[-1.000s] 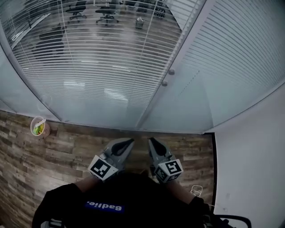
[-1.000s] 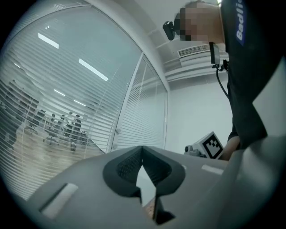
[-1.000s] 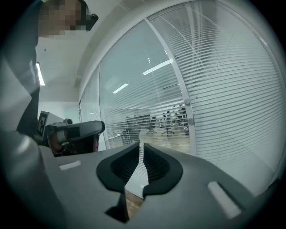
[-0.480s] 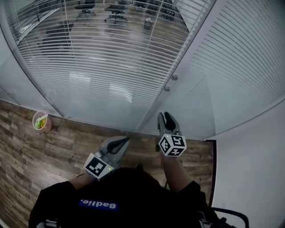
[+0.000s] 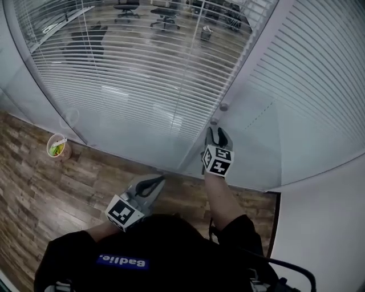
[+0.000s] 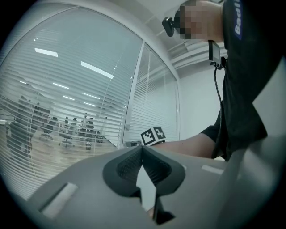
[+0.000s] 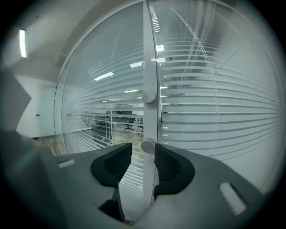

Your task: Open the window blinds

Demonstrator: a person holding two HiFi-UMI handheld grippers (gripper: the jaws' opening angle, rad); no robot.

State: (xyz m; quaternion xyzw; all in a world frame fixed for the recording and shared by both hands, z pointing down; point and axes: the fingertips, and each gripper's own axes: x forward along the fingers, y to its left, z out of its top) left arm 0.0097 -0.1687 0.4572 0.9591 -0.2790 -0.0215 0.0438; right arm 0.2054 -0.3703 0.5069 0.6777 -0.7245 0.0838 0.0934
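White slatted blinds (image 5: 131,63) hang behind the glass; through the left pane's slats I see an office, while the right pane's blinds (image 5: 319,74) look closed. Two small round knobs sit on the frame between the panes, the upper knob (image 5: 223,106) and the lower knob (image 5: 214,121). My right gripper (image 5: 217,136) reaches up just under them. In the right gripper view its jaws (image 7: 142,154) have just been opening, and the lower knob (image 7: 148,146) stands between the tips, not pressed. My left gripper (image 5: 151,183) hangs low by my body, shut (image 6: 142,152) and empty.
A cup (image 5: 57,147) with green contents stands on the wood floor (image 5: 51,188) by the glass at left. A white wall (image 5: 325,228) closes the right side. Office chairs (image 5: 165,11) show beyond the glass.
My right gripper has risen from beside the left one to the knobs on the frame, and its jaws have opened. The left gripper has hardly shifted.
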